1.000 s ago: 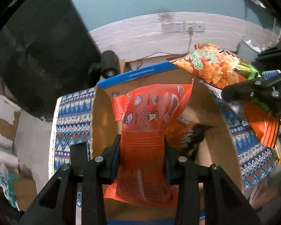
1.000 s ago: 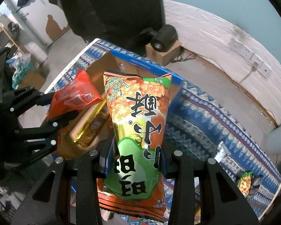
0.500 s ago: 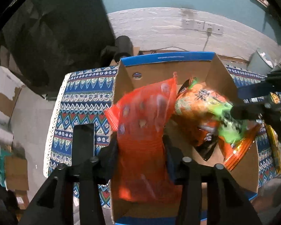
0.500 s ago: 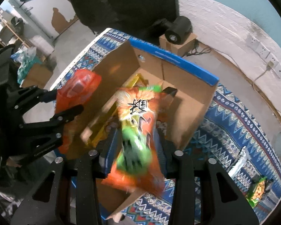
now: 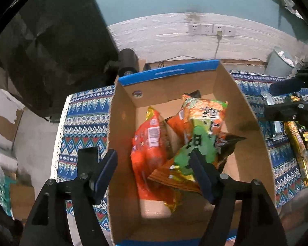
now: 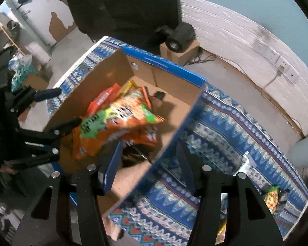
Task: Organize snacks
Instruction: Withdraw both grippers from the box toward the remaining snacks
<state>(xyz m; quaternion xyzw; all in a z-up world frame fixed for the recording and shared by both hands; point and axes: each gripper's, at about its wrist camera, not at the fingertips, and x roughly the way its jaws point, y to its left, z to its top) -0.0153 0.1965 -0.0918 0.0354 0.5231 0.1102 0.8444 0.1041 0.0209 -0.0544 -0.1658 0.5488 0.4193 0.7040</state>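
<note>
Both my grippers are over the cardboard box (image 5: 246, 110) w/ nothing in them. Left gripper (image 5: 154, 174): jaws have just been opening, now spread wide, and the red snack bag (image 5: 152, 143) lies below and between the tips, down in the box, not touched by either pad. Right gripper (image 6: 149, 160): jaws have also just been opening, now apart and empty; its left finger hangs inside the box, its right finger outside, so the box's near wall sits between them. The orange-and-green snack bag (image 6: 117, 119) lies just ahead of my right tips, on top of the pile and leaning on the red bag.

Progress, as I judge it: at least 2 bags are in the box, plus a gold-edged pack and a dark one under them. Still left: 1 small orange pack (image 6: 272, 198) on the patterned cloth (image 6: 236, 127), far right of my right fingers, and a long yellow pack (image 5: 295, 143) on the cloth right of my left fingers. So approx. mid-to-late; I can't tell whether more sits out of view.
</note>
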